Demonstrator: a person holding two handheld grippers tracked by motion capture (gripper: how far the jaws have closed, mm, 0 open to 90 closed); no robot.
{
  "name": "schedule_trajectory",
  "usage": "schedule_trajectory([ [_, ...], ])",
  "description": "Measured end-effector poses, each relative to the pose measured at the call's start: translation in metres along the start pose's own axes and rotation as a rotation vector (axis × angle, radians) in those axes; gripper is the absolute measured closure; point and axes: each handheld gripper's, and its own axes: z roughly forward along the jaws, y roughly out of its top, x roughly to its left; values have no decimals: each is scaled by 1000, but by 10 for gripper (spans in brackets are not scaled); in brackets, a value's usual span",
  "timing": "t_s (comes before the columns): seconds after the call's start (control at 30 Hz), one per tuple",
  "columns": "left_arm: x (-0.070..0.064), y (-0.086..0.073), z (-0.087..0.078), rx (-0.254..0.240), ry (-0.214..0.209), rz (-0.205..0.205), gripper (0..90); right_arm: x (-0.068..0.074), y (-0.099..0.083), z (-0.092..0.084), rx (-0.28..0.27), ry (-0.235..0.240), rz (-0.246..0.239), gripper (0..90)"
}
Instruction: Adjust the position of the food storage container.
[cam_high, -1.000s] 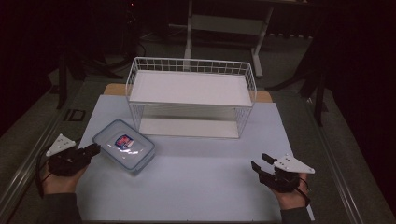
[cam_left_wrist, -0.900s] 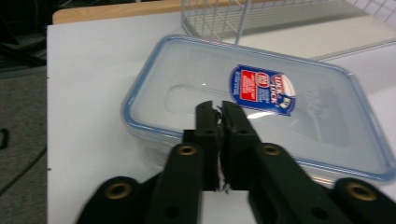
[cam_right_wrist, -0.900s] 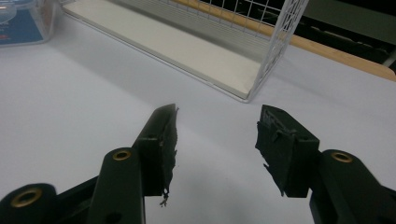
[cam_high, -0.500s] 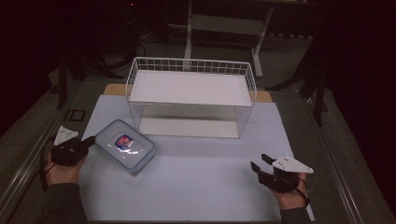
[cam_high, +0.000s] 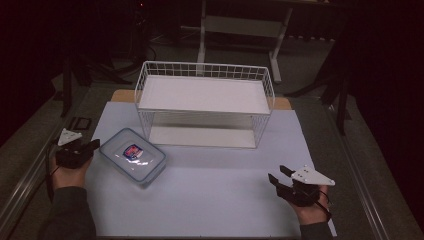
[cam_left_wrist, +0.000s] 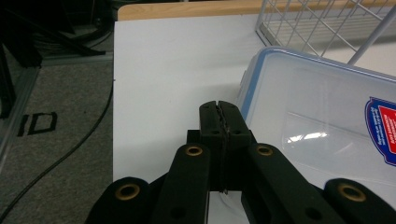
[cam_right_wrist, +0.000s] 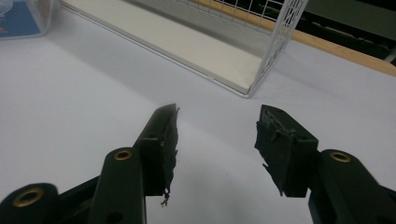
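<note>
A clear plastic container (cam_high: 132, 156) with a blue-rimmed lid and a red-and-blue label lies on the white mat at the left. My left gripper (cam_high: 93, 145) is just to its left with its tips close to the container's corner. In the left gripper view the jaws of the left gripper (cam_left_wrist: 218, 108) are pressed together with nothing between them, right beside the container (cam_left_wrist: 317, 116). My right gripper (cam_high: 278, 176) rests near the front right of the mat. Its jaws (cam_right_wrist: 217, 122) stand apart over bare mat, holding nothing.
A white wire rack (cam_high: 205, 100) with two shelves stands at the back middle of the mat (cam_high: 215, 195); its corner shows ahead of the right gripper (cam_right_wrist: 280, 28). Grey floor and a black cable (cam_left_wrist: 60, 154) lie left of the mat. Table legs stand behind.
The left gripper has drifted a little away from the person along the container's left side, and its jaws have closed. The right gripper and the container have stayed put.
</note>
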Motion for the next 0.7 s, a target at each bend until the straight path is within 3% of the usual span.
schedule_trajectory([
  [0.07,2,0,2,-2,-11,-17,899,0,0,0,-1,2,-1,479],
  [0.3,-3,7,12,6,-1,20,897,1,0,1,6,5,1,489],
  [0.47,0,7,17,22,4,12,897,1,0,1,7,8,-1,492],
  [0.57,2,6,17,35,-11,-4,898,1,0,1,7,10,0,493],
  [0.7,-3,5,16,56,-29,23,898,1,0,1,4,13,2,494],
])
